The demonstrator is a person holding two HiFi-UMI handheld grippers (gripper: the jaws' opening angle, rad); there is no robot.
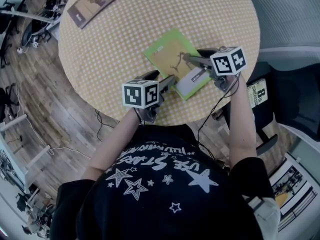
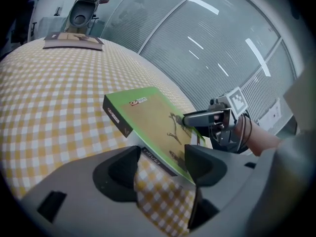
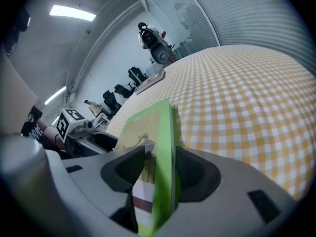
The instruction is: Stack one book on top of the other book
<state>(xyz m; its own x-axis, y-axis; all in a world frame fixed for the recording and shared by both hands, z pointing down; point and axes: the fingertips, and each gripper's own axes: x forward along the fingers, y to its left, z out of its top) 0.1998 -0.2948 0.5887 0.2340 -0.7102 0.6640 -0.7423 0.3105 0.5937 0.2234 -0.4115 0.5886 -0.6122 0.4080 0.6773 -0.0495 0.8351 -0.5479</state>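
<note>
A green book [image 1: 175, 64] lies on the round table with the yellow checked cloth [image 1: 150, 19], near its front edge. My left gripper [image 1: 167, 82] stands open around the book's near left corner [image 2: 148, 115], with cloth showing between one jaw and the spine. My right gripper [image 1: 192, 61] is open too, its jaws on either side of the book's right edge [image 3: 148, 127] without pressing it. A brown book [image 1: 94, 3] lies flat at the table's far left, apart from both grippers; it also shows in the left gripper view [image 2: 73, 41].
An office chair [image 1: 285, 19] stands close to the table on the right, and another chair [image 2: 86, 4] stands beyond the far edge near the brown book. Cables and chair bases [image 1: 30, 29] lie on the wooden floor at the left.
</note>
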